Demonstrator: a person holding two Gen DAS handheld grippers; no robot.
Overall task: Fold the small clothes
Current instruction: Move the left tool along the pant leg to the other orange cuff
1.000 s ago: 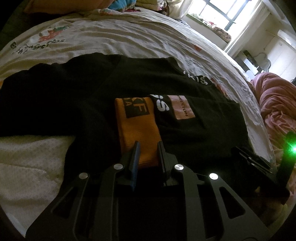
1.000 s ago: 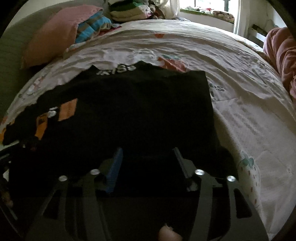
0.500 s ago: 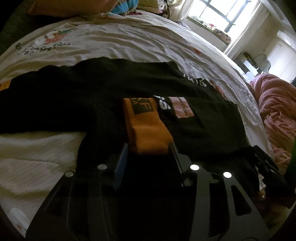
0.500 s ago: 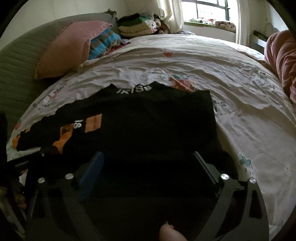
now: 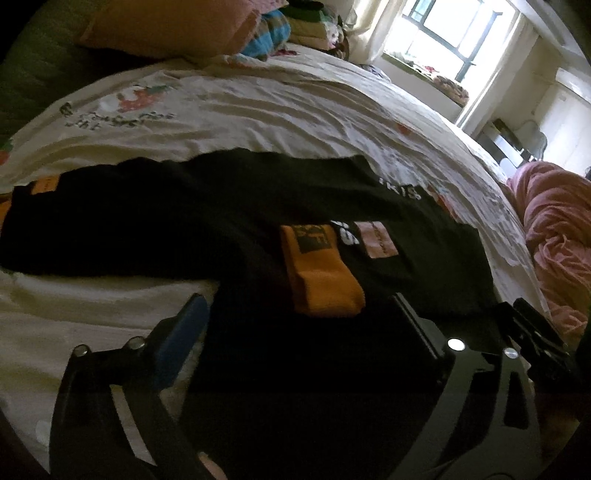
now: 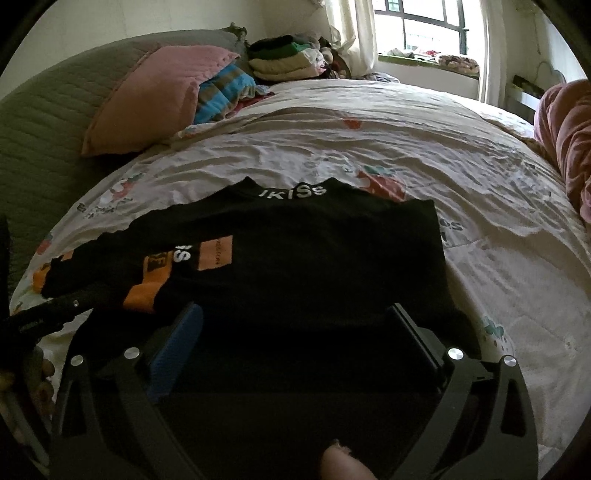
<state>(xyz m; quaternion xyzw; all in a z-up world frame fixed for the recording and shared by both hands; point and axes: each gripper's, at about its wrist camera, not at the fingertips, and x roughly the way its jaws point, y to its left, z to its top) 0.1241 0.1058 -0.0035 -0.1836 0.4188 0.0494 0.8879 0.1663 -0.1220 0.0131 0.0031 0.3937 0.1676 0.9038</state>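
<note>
A black long-sleeved top (image 6: 314,251) lies flat on the bed, collar with white lettering at the far side. One sleeve with an orange cuff (image 5: 321,280) is folded across the body; the cuff also shows in the right wrist view (image 6: 147,291). The other sleeve (image 5: 92,221) stretches out to the left. My left gripper (image 5: 299,317) is open and empty, just above the near hem behind the orange cuff. My right gripper (image 6: 295,325) is open and empty over the near hem, right of the left gripper (image 6: 48,314).
The bed has a pale printed sheet (image 6: 369,147). A pink pillow (image 6: 155,96), striped cloth (image 6: 221,92) and a stack of folded clothes (image 6: 284,59) sit at the headboard. A pink blanket (image 5: 554,229) is bunched at the right, near the window (image 6: 424,26).
My left gripper let go of the orange cuff, opened wide and drew back. My right gripper opened wider and lifted back from the hem.
</note>
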